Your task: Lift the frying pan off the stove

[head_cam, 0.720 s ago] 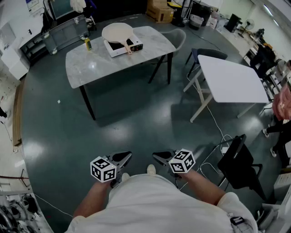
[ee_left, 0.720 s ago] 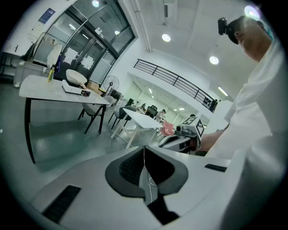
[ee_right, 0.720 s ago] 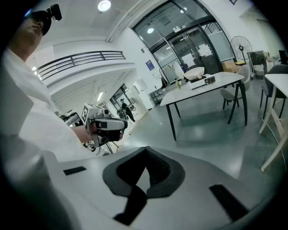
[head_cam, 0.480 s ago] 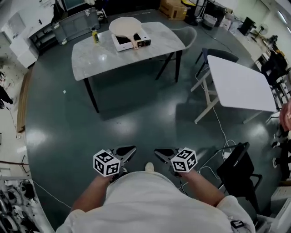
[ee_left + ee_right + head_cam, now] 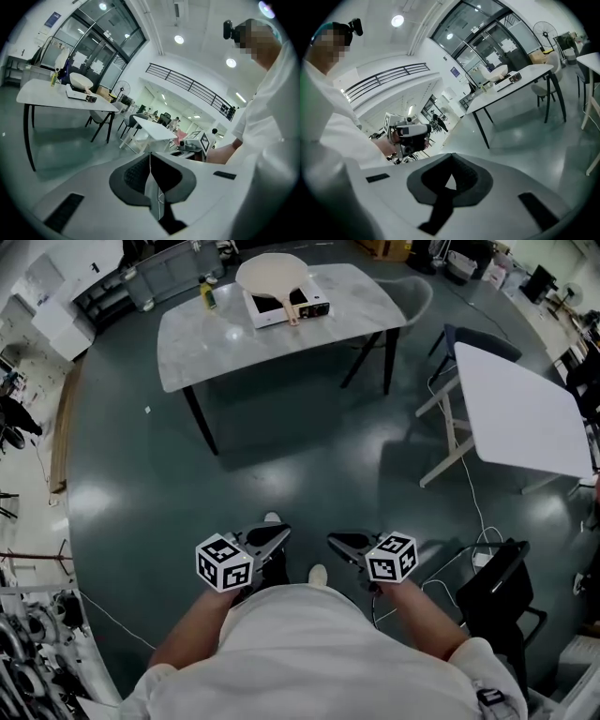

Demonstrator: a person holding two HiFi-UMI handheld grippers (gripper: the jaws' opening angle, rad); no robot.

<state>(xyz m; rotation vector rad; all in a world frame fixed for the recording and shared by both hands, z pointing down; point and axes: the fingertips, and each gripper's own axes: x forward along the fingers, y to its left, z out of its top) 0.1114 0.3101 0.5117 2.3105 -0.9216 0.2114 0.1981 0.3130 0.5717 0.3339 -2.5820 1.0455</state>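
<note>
Two hand-held grippers are held close to the person's white shirt, both shut with nothing between the jaws. The left hand-held gripper [image 5: 279, 533] has ribbed dark pads pressed flat together inside a smooth pale-grey body. The right hand-held gripper [image 5: 334, 542] shows the same dark, rounded pad recess with its pads meeting. Each carries a white cube printed with black square markers.

Below them lies a glossy, dark grey-green floor [image 5: 281, 465] with a thin white cable [image 5: 466, 507] trailing across it. A black chair [image 5: 497, 587] stands near the right side, beside a plain white rectangular tabletop [image 5: 520, 413].

Well apart from both grippers, at the far side, stands a pale marbled tabletop [image 5: 234, 348] with rounded corners and black legs. On it sits a flat, boxy white stove [image 5: 314, 307], and the round, cream-coloured frying pan [image 5: 270, 273] rests on top of that, its handle pointing toward the person. A small yellow bottle [image 5: 208, 293] stands upright just beside the stove.
</note>
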